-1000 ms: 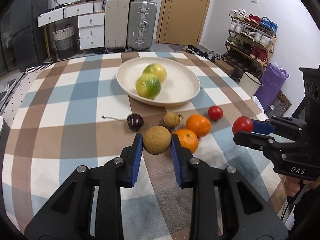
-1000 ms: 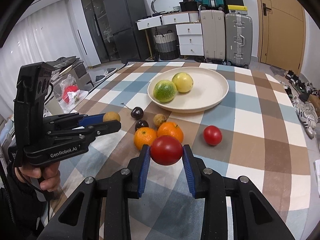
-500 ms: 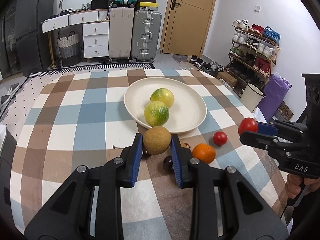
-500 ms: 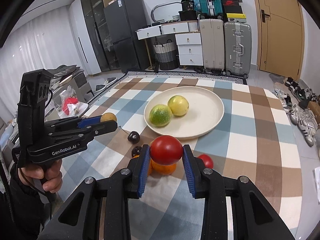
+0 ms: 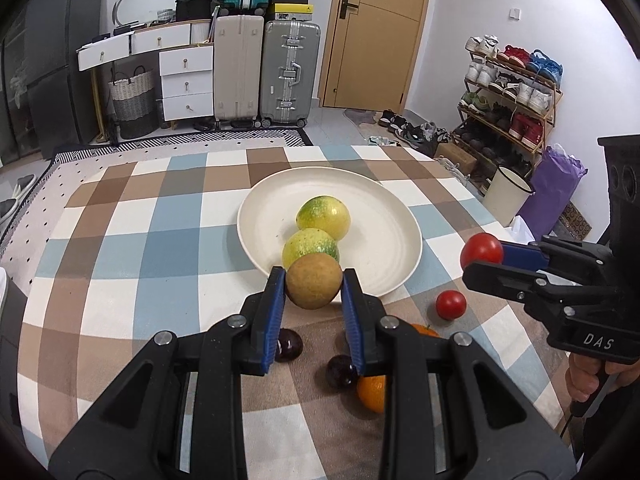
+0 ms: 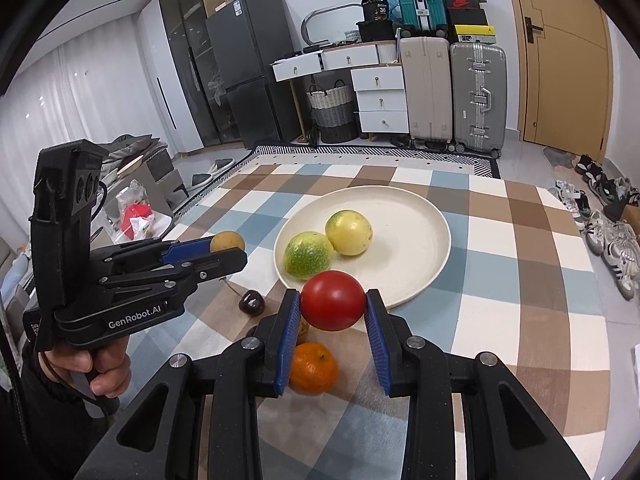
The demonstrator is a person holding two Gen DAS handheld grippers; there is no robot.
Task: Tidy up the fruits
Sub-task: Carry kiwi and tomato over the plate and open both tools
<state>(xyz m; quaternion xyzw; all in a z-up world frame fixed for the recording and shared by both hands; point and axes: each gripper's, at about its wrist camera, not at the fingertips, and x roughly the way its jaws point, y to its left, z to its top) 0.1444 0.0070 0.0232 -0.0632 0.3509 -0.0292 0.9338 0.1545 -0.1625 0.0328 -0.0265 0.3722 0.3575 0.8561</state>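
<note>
Holding one fruit in each gripper, I am carrying both toward the big round cream plate (image 5: 400,216) so they can sit with the fruit in it. My left gripper (image 5: 314,286) has its blue jaws pinching a round brown-green fruit (image 5: 314,280) on both sides, up in the air near the plate's front edge. My right gripper (image 6: 333,302) has its blue jaws pinching a shiny red tomato (image 6: 333,300) the same way, also lifted above the table. I squeeze from the sides because round things roll and slip.

Two yellow-green round fruits (image 5: 323,216) sit in the plate, touching each other, on the near-left part. I think they stand in the way a bit, so the bare far side of the plate looks like a better spot to drop things.

On the checked blue, brown and white tablecloth (image 5: 120,240) more fruit waits: a small red tomato (image 5: 451,305), an orange mandarin (image 6: 313,367), and two dark cherries (image 5: 288,345). They lie close together under my grippers. I should lift high so I do not bump them.

Suitcases (image 5: 290,72) and a shoe rack (image 5: 512,92) stand far behind.
</note>
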